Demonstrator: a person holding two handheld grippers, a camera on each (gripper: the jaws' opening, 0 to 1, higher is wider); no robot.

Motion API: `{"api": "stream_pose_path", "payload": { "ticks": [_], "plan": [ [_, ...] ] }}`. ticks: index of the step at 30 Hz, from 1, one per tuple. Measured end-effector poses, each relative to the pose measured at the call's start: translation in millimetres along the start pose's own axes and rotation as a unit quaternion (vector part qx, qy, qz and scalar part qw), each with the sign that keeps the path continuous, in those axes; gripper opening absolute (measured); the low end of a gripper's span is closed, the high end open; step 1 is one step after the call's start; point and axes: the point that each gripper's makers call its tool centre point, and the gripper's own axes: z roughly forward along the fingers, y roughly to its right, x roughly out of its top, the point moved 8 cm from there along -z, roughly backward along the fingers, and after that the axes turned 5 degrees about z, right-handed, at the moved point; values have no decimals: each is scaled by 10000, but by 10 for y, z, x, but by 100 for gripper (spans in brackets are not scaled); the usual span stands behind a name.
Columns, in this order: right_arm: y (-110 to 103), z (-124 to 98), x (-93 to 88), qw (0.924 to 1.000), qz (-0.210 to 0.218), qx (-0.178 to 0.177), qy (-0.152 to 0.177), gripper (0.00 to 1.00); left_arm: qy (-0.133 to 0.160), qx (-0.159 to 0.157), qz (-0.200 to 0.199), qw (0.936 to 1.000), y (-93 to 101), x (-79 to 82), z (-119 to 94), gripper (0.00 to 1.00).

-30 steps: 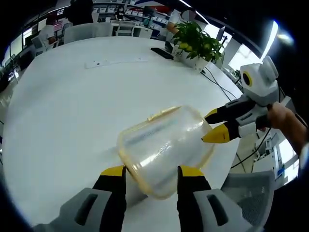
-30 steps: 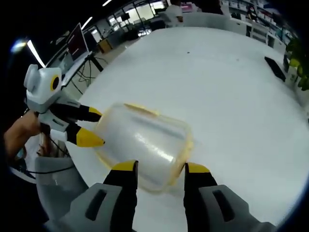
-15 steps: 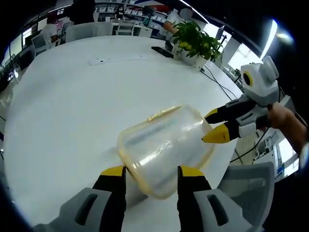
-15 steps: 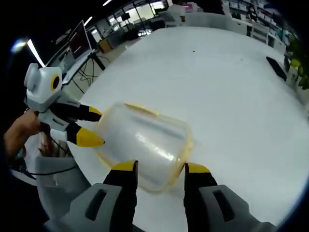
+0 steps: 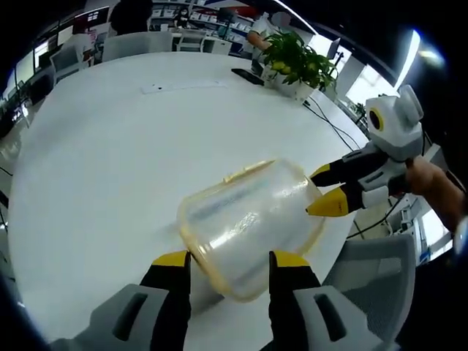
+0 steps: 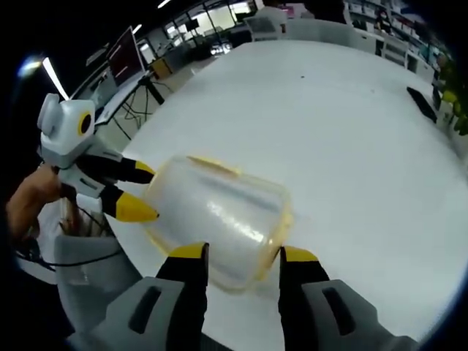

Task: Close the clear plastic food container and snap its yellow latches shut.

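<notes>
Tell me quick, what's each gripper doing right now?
Left gripper: open, jaws either side of the container's end.
Right gripper: open, jaws either side of its other end.

table (image 5: pixel 95 146) beyond container (image 5: pixel 245 219): open | far edge: potted plant (image 5: pixel 300 66) | near edge: chair (image 5: pixel 373 274)

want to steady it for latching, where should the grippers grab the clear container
Probably the yellow-rimmed short ends of the clear container, one gripper from each end, as the left gripper and right gripper already straddle them. The domed clear body looks slick; the rim offers an edge.
</notes>
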Motion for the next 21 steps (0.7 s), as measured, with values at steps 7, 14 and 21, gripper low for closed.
{"api": "stream_pose_path", "payload": {
  "ticks": [7,14,21],
  "plan": [
    [-90,22,-34,10000,-15,28,-10,34,25,20,-55,10000,-22,-86,-65,36],
    [-141,31,-55,10000,-6,41,-3,35,-31,24,-66,10000,-47,-120,-100,36],
    [-115,23,-78,9998,91,129,83,35,5,23,-104,9999,-44,-132,-107,36]
  ]
}}
